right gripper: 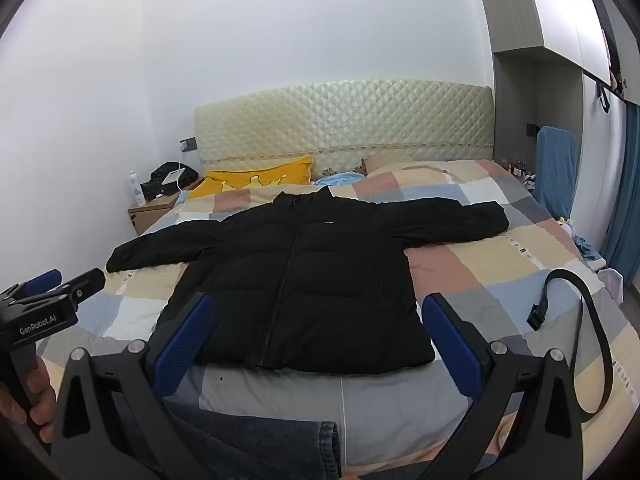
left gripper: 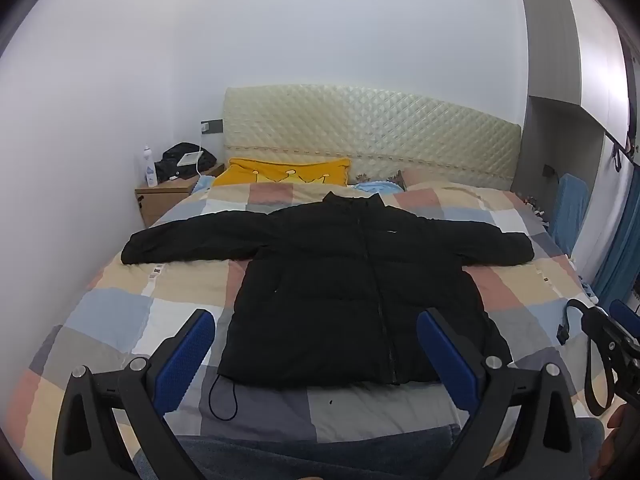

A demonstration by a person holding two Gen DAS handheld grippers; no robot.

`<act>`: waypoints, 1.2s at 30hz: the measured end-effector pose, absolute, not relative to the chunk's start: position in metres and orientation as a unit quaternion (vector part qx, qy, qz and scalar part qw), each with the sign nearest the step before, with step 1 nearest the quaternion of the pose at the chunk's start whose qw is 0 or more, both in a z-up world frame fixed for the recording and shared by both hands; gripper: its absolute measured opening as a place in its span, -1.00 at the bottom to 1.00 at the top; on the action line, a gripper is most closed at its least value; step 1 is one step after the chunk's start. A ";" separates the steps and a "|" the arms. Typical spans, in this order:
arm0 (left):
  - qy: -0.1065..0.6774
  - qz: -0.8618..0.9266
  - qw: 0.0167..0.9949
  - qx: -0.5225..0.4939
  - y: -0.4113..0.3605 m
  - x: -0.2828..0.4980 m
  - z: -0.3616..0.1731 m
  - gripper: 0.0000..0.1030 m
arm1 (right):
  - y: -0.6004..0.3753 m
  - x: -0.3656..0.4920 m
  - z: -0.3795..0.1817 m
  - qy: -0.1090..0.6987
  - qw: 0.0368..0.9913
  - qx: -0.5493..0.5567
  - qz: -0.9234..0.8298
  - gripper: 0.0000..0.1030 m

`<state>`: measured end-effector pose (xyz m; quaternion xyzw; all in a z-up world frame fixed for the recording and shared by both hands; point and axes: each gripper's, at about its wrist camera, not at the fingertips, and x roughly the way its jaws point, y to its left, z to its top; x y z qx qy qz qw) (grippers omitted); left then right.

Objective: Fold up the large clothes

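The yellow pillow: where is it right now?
In both wrist views the yellow pillow lies at the bed's head, left of centre, against the quilted headboard, beyond the black jacket's collar.

The puffer jacket (left gripper: 352,280) ahead of both grippers was plain black, with a tiny white mark on its chest. Under it the quilt (left gripper: 120,304) was checked in beige, pale blue, grey, white and dusty pink. Beyond the jacket sat a mustard-yellow pillow (left gripper: 280,170) with crown shapes, against a cream diamond-quilted headboard (left gripper: 372,128). The left gripper (left gripper: 316,348) had blue fingers (left gripper: 188,356) on black arms; the right gripper (right gripper: 318,340) matched.
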<state>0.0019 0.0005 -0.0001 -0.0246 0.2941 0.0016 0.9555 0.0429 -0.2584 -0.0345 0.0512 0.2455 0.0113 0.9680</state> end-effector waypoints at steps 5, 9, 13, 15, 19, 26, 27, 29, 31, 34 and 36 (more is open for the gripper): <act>0.274 0.004 0.961 -0.021 -0.001 0.000 -0.003 0.98 | -0.255 0.045 -0.035 0.249 0.968 0.045 0.008 1.00; 0.282 0.003 0.959 -0.018 -0.003 0.007 -0.005 0.98 | -0.254 0.044 -0.036 0.244 0.969 0.044 0.010 1.00; 0.282 0.000 0.959 -0.023 -0.002 0.007 -0.006 0.98 | -0.247 0.047 -0.033 0.244 0.969 0.042 0.008 1.00; 0.279 0.003 0.960 -0.019 -0.006 0.002 -0.005 0.98 | -0.251 0.047 -0.033 0.243 0.969 0.047 0.007 1.00; 0.274 0.010 0.962 -0.010 -0.002 -0.003 0.004 0.98 | -0.248 0.047 -0.034 0.244 0.969 0.045 0.006 1.00; 0.277 0.003 0.961 -0.017 -0.001 -0.003 0.004 0.98 | -0.252 0.047 -0.027 0.240 0.969 0.054 0.004 1.00; 0.278 0.001 0.960 -0.018 0.000 -0.003 0.004 0.98 | -0.252 0.047 -0.027 0.240 0.969 0.055 0.003 1.00; 0.279 0.000 0.960 -0.018 0.001 -0.003 0.005 0.98 | -0.254 0.048 -0.027 0.240 0.969 0.056 0.004 1.00; 0.277 0.002 0.961 -0.017 0.001 -0.003 0.005 0.98 | -0.254 0.048 -0.026 0.239 0.969 0.058 0.005 1.00; 0.278 0.003 0.961 -0.015 -0.001 -0.002 0.006 0.98 | -0.251 0.049 -0.026 0.239 0.969 0.056 0.005 1.00; 0.278 0.004 0.960 -0.016 -0.001 -0.002 0.006 0.98 | -0.250 0.050 -0.026 0.239 0.969 0.055 0.005 1.00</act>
